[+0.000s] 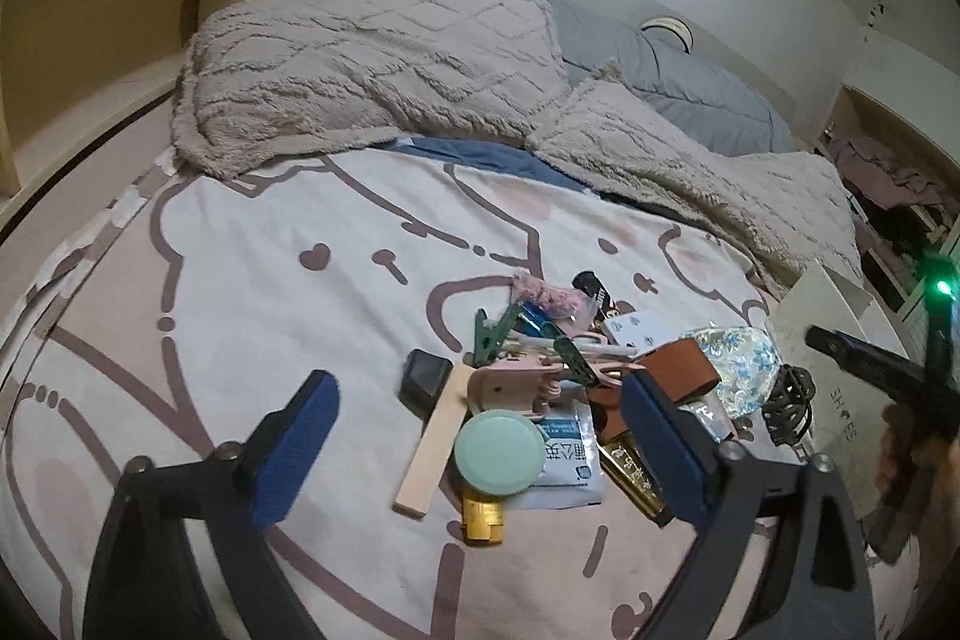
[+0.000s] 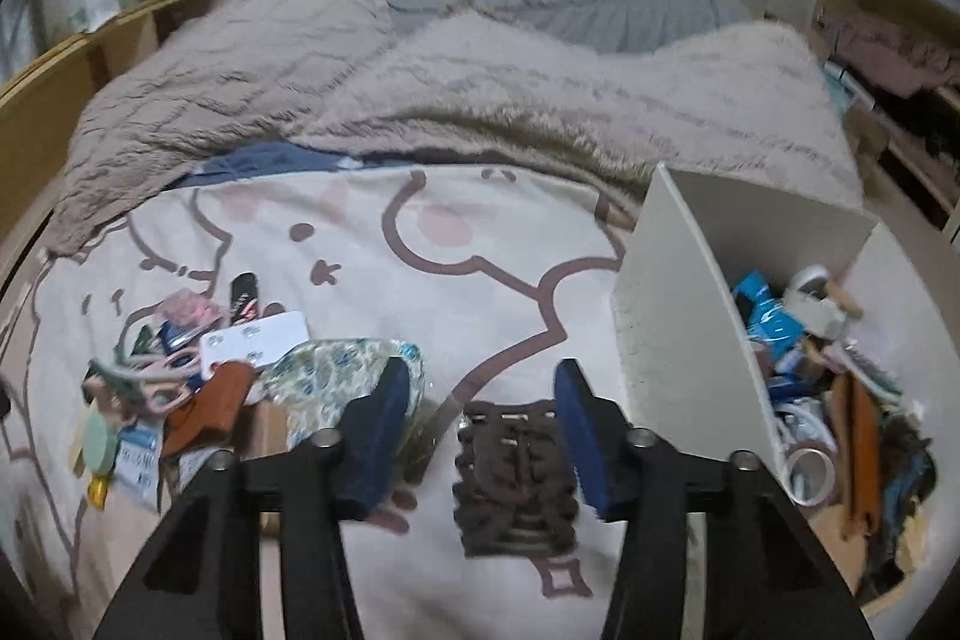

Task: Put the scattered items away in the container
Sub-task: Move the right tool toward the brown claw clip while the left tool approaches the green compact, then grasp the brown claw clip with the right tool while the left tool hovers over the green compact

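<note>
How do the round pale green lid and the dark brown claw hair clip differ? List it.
The round pale green lid is solid and smooth; the dark brown claw hair clip is openwork with teeth. The lid lies on top of the pile; the clip lies alone beside the white box. Both remain outside that box.

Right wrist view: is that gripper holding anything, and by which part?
Nothing is held yet. The brown hair claw lies loose between the right gripper's fingers, with a visible gap on its left side.
</note>
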`<control>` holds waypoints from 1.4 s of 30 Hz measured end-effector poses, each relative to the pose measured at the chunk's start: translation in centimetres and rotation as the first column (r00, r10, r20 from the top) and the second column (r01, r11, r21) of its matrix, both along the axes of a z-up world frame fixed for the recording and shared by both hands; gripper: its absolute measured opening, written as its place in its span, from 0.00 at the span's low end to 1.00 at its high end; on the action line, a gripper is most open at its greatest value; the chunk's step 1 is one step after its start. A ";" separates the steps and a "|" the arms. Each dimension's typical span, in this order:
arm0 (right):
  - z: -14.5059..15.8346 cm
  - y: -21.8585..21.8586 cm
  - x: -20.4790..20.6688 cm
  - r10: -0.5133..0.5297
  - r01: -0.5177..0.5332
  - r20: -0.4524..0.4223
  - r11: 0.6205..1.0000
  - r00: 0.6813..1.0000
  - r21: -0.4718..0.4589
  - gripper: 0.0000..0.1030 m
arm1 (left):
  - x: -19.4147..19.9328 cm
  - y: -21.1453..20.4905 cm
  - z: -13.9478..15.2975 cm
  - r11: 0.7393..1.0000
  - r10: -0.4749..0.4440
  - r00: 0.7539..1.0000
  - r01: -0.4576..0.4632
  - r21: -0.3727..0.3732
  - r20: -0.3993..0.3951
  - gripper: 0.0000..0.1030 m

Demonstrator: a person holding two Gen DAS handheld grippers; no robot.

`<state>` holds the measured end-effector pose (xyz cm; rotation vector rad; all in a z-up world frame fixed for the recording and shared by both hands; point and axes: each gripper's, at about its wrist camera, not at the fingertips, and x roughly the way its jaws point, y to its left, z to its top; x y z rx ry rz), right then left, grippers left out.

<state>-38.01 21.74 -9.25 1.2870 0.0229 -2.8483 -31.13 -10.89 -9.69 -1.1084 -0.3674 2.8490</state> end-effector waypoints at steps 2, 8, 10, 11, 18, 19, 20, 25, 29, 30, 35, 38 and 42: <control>-0.8 0.3 -1.3 -0.026 0.027 0.045 0.999 0.999 -0.031 0.32 | -0.4 0.2 -0.5 1.000 -0.002 1.000 0.002 -0.010 0.017 0.84; -3.0 0.9 -4.4 -0.104 0.102 0.112 0.995 0.988 0.018 0.23 | -1.6 0.1 -2.0 1.000 -0.003 0.998 0.001 0.017 0.068 0.73; -3.8 1.0 -5.0 -0.117 0.109 0.120 0.992 0.986 0.068 0.23 | -2.0 -0.1 -2.5 0.999 0.007 0.996 -0.011 0.044 0.089 0.70; -4.3 1.1 -5.1 -0.122 0.112 0.129 0.990 0.984 0.088 0.23 | -2.2 -0.3 -2.9 0.998 0.009 0.995 -0.015 0.061 0.100 0.68; -6.1 2.3 -2.8 -0.112 0.103 0.149 0.993 0.982 0.061 0.23 | -3.1 -0.4 -4.7 0.989 0.011 0.988 -0.033 0.144 0.155 0.57; -6.2 2.3 -2.2 -0.103 0.096 0.148 0.994 0.984 0.052 0.23 | -3.2 -0.4 -4.8 0.988 0.009 0.987 -0.034 0.154 0.160 0.56; -6.2 2.4 -1.6 -0.101 0.096 0.138 0.994 0.985 0.048 0.23 | -3.3 -0.4 -5.0 0.986 0.008 0.987 -0.035 0.165 0.163 0.56; -6.4 2.4 2.0 -0.078 0.074 0.072 0.996 0.994 0.051 0.23 | -3.9 -0.3 -5.7 0.982 0.013 0.986 -0.044 0.182 0.168 0.56; -6.3 2.3 4.2 -0.068 0.066 0.058 0.997 0.996 0.040 0.23 | -4.4 -0.2 -6.0 0.980 0.018 0.988 -0.047 0.191 0.152 0.56; -6.3 2.3 4.7 -0.067 0.065 0.053 0.997 0.996 0.037 0.23 | -4.5 -0.2 -6.0 0.980 0.018 0.989 -0.047 0.194 0.149 0.56; -6.4 1.7 6.7 -0.063 0.061 0.043 0.997 0.997 0.038 0.23 | -5.1 1.0 -6.2 0.991 0.009 0.989 -0.029 0.132 0.147 0.55; -6.4 1.5 8.4 -0.053 0.052 0.041 0.998 0.998 0.041 0.23 | -5.0 1.8 -6.4 0.999 -0.001 0.989 -0.007 0.053 0.151 0.49; -6.4 1.5 10.5 -0.054 0.053 0.039 0.998 0.998 0.033 0.23 | -4.4 2.4 -6.5 0.999 -0.026 0.987 0.023 0.026 0.158 0.46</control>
